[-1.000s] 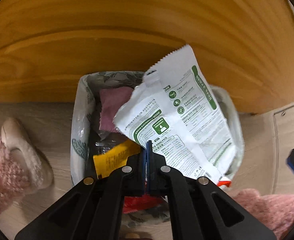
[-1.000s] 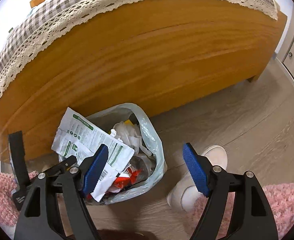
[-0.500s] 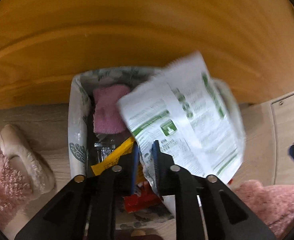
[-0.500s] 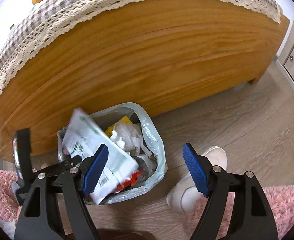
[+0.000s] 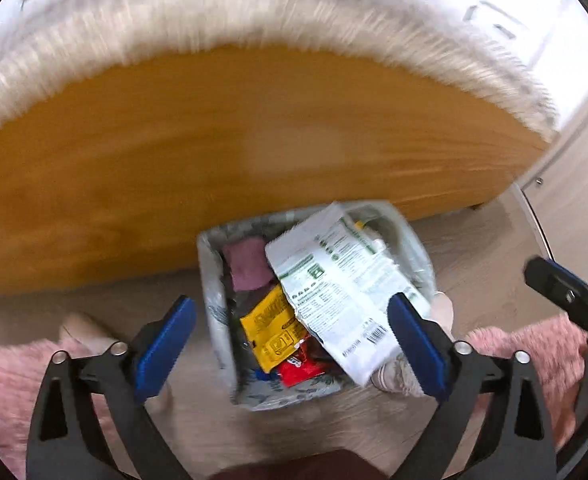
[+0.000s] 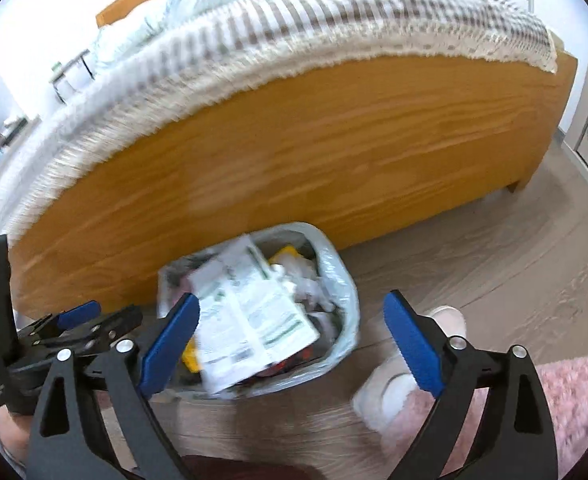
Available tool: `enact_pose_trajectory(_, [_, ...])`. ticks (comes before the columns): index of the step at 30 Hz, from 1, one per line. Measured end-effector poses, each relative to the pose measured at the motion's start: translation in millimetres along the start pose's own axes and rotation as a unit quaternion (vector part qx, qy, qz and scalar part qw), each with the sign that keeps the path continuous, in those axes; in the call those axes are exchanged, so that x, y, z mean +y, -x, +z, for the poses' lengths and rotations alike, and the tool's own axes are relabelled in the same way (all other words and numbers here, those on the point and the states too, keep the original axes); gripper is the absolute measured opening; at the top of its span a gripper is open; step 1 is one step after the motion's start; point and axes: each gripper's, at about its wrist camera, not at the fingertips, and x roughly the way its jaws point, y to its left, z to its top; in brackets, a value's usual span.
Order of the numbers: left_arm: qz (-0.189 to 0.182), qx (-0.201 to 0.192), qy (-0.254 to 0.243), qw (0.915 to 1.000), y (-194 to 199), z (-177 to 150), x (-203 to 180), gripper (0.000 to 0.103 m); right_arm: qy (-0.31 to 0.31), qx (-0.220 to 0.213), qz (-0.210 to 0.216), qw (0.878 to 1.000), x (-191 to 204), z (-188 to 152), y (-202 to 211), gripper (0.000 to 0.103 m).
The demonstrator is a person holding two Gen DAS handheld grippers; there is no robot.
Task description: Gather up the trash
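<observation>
Grippers, two, each black-framed with blue pads. Left gripper (image 5: 290, 344): fingers spread wide, nothing between the pads, jaws having just been opening; it hangs above the bin. Right gripper (image 6: 290, 344): fingers likewise spread and empty, jaws having just opened a little further; the left gripper shows at its left edge.

Rug (image 5: 533, 352), pink, shaggy, on the floor under both grippers. Slipper (image 6: 393, 388), pale, beside the bin on the floor.

Trash bin (image 5: 214, 300), lined with a patterned plastic bag, standing on the wood-look floor against the bed frame. White packet (image 5: 341, 292) with green print lies on top of the contents, free of both grippers. Under it: yellow wrapper (image 5: 272, 328), red wrapper (image 5: 301, 368), pink cloth (image 5: 248, 264).

Bed frame (image 6: 294, 152), orange wood, behind the bin. Checked cover (image 6: 313, 28) with lace edging, blurred, on top.
</observation>
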Motion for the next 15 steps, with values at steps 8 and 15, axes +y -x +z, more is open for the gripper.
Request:
enact_pose_trajectory(8, [-0.030, -0.095, -0.056, 0.9934, 100.5, -15.4, 1.1, 0.095, 0.061, -0.080, -0.028, 0.995, 38.1, -15.9, 77.0, 0.095])
enact_pose_trajectory(15, [0.005, -0.146, -0.071, 0.9868, 148.7, -43.0, -7.4, 0.095, 0.093, -0.105, -0.039, 0.989, 64.8, -33.0, 115.3, 0.095])
